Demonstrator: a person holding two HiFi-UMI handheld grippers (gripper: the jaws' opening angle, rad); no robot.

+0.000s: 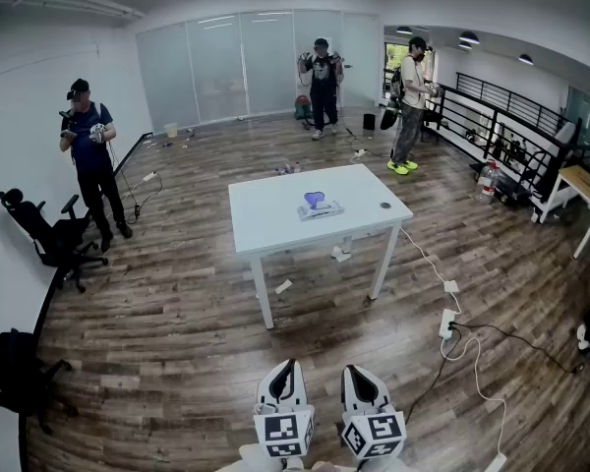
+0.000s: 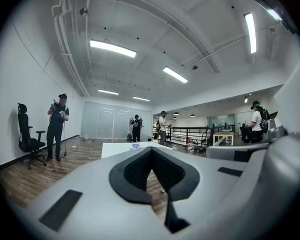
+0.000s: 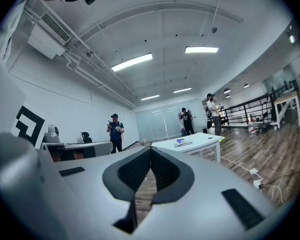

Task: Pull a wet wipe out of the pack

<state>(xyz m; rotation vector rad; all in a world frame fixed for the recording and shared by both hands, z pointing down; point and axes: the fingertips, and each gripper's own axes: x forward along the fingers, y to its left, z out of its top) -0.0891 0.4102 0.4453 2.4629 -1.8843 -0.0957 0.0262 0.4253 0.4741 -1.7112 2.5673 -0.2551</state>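
The jaws of both the left gripper (image 1: 286, 366) and the right gripper (image 1: 357, 371) are closed tight with nothing in them, likely because the job has not begun yet. The pack (image 1: 320, 208) lies flat near the middle of the white table (image 1: 265, 226), easy to reach, but well away from both grippers. A person (image 1: 90, 155) stands far off by the wall.

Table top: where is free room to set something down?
The table is bare on its left half, from its left edge to the wipe pack. It is tighter on the right, between the pack and a small dark thing.
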